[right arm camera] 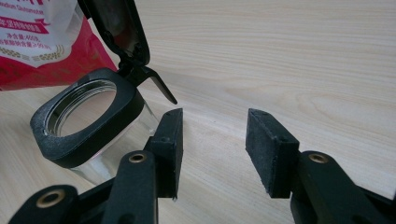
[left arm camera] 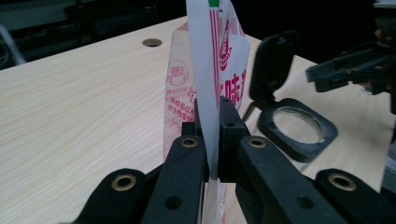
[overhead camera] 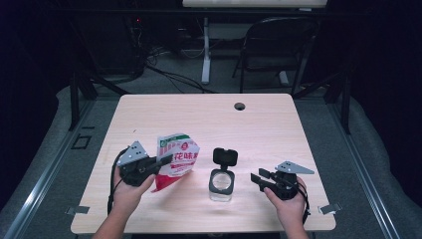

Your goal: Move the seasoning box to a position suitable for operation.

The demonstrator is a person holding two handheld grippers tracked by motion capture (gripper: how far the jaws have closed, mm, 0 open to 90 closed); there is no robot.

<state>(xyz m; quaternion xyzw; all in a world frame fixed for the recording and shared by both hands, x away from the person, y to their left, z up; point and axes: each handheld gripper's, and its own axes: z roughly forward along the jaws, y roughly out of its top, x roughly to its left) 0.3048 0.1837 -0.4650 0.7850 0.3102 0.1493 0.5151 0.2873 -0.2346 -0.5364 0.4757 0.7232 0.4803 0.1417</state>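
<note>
Left gripper (left arm camera: 212, 140) jaws pinched tight on the edge of one bag (overhead camera: 177, 158), held upright near the table's (overhead camera: 209, 119) front left, long axis vertical, top up, printed face toward the camera in the high view. Bag is white and red with red characters and a green mark at top. Right gripper (right arm camera: 214, 144) jaws wide apart, nothing between them, low over the table. One clear jar (overhead camera: 221, 184) with black collar stands between the grippers, black flip lid (overhead camera: 225, 156) open and upright.

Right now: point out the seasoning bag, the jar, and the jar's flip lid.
seasoning bag (overhead camera: 178, 155), high view, printed front panel.
jar (overhead camera: 221, 181), high view, black square collar around the mouth.
flip lid (overhead camera: 225, 156), high view, middle of the raised lid.
</note>
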